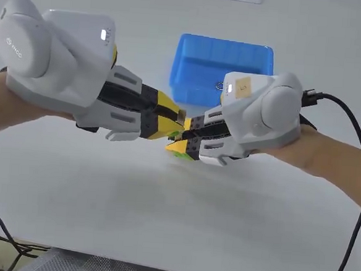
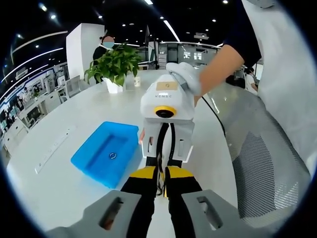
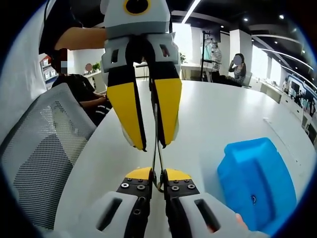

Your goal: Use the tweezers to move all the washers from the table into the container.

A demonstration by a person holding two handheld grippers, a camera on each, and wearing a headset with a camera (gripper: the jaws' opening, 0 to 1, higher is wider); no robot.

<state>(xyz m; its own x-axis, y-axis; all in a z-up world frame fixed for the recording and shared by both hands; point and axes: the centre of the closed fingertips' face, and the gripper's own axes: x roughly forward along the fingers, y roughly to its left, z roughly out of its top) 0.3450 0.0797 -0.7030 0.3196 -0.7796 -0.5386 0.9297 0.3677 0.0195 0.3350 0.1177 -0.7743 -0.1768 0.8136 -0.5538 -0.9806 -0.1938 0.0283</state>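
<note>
Right gripper view: the right gripper (image 3: 158, 176) and, at twelve o'clock, the left gripper (image 3: 154, 144) both pinch the tweezers (image 3: 158, 161) between closed jaws (a handover, I judge), one washer (image 2: 113, 155) sits in the container (image 3: 247, 163) at four o'clock; release one side only once the other holds

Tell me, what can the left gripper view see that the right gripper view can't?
Left gripper view: a potted plant far down the table, and the right gripper pointing back at the camera.
Right gripper view: the left gripper, with its yellow jaws hanging down from the top.
Both: the blue bin, the thin tweezers gripped by both grippers, a mesh chair, and the white table.
</note>
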